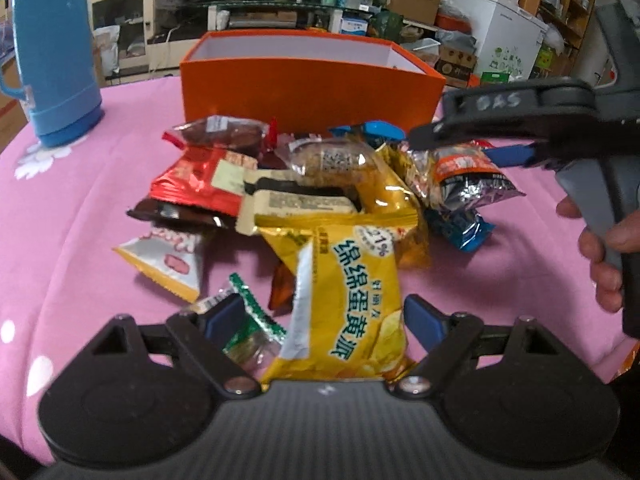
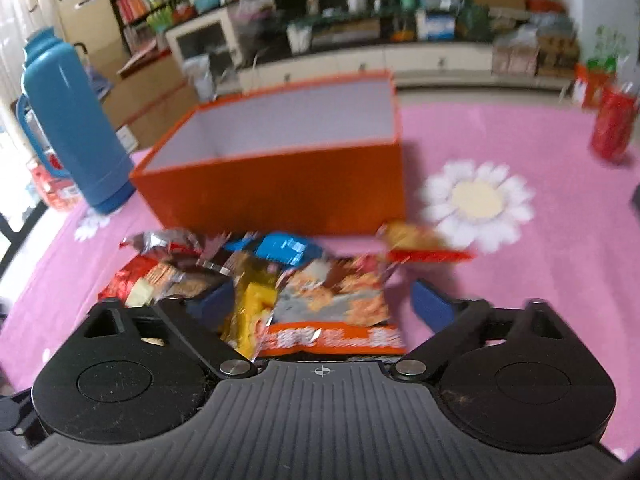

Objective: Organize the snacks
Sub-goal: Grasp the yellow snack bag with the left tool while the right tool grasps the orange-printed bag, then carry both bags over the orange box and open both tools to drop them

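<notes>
In front of orange box (image 1: 304, 92), snack pile (image 1: 320, 200) on pink tabletop (image 1: 80, 220). L gripper (image 1: 320, 316) fingers spread astride yellow pack (image 1: 344, 312); R gripper (image 2: 324, 300) fingers spread over orange-grey pack (image 2: 340, 304), no pinch yet. Close on one pack only, lift clear w/o dragging neighbours.

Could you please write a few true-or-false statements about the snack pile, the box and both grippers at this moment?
1. The orange box holds several snacks. False: the interior that shows is bare.
2. A yellow packet lies between the open left gripper's fingers. True.
3. The blue flask lies on its side. False: it stands upright.
4. The right gripper is over an orange packet. True.
5. The tablecloth is green. False: it is pink.
</notes>
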### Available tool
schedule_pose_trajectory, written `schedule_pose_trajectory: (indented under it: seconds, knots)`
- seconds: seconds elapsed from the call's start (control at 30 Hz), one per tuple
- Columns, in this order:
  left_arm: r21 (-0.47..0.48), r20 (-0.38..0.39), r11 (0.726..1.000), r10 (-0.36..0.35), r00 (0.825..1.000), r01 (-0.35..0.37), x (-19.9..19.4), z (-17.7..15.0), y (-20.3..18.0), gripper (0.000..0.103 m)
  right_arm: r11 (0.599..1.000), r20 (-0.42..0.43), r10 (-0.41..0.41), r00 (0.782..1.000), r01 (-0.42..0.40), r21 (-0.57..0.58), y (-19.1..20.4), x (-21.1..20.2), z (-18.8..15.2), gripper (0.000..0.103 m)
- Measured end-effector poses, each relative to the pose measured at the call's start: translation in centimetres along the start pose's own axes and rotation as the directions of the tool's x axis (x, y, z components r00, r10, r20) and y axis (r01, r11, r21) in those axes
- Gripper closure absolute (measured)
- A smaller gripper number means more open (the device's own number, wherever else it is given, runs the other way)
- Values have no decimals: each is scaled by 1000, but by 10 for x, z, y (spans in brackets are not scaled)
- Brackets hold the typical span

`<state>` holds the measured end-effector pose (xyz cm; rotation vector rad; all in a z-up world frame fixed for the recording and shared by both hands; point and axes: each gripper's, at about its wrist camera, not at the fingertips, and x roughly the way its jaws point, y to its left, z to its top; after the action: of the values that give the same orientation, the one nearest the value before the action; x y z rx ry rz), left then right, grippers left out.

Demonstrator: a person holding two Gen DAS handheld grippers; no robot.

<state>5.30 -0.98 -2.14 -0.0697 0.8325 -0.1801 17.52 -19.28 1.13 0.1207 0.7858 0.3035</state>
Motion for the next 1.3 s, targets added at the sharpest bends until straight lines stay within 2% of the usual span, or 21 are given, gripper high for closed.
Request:
schedule_pose_trajectory:
  seconds: [0.03,0.13,0.17,0.2,0.3,0.4,0.47,0.57,0.67,0.73,0.83,0.93,1.03,1.17,1.3]
  knots:
    - [2,-5,1000,0,1000,0,4,1,-1,19,1000,-17,19,1000,-19,3,-1,2,-6,35]
    - [18,4,1000,4,1000,-4,11,2,-5,23,1000,-24,10,1000,-10,-9,-4,8,-17,48]
    - [22,4,1000,4,1000,-4,13,1,-6,25,1000,-22,6,1000,-6,-12,-6,7,-21,49]
    - [23,-1,1000,2,1000,-1,15,1,-6,28,1000,-19,12,1000,-12,-3,-10,6,-24,49]
    - [41,-6,999,13,1000,-13,20,-1,-8,29,1000,-29,16,999,-16,15,-14,8,-26,48]
    - [55,0,998,11,1000,-11,20,-3,-7,30,1000,-43,13,999,-13,16,-15,15,-28,43]
    - [51,-6,999,9,1000,-8,21,-3,-4,29,1000,-62,12,998,-11,22,-18,18,-31,33]
    - [56,-9,998,13,1000,-12,24,-2,-6,29,1000,-66,0,998,2,25,-22,16,-33,32]
    - [56,-4,998,23,1000,-22,23,-1,-7,30,1000,-32,-24,999,24,-4,-22,9,-34,33]
    - [36,-4,999,17,1000,-16,22,0,-2,41,999,-10,-30,999,30,-33,-18,5,-34,40]
    - [9,-2,1000,5,1000,-5,14,2,7,56,997,10,-13,1000,13,-72,-15,1,-36,56]
    - [-5,18,1000,-8,1000,8,-5,3,16,56,997,48,-11,999,15,-81,-14,-13,-40,59]
    - [-13,45,1000,-5,999,6,-23,6,24,56,993,118,-43,992,56,-108,-12,-38,-43,59]
    - [-48,47,998,-45,998,48,-28,32,38,56,999,152,-24,988,31,-42,-18,-61,-51,59]
    - [-17,84,999,-31,996,32,-24,80,45,56,1000,143,7,990,-4,-22,-20,-56,-35,59]
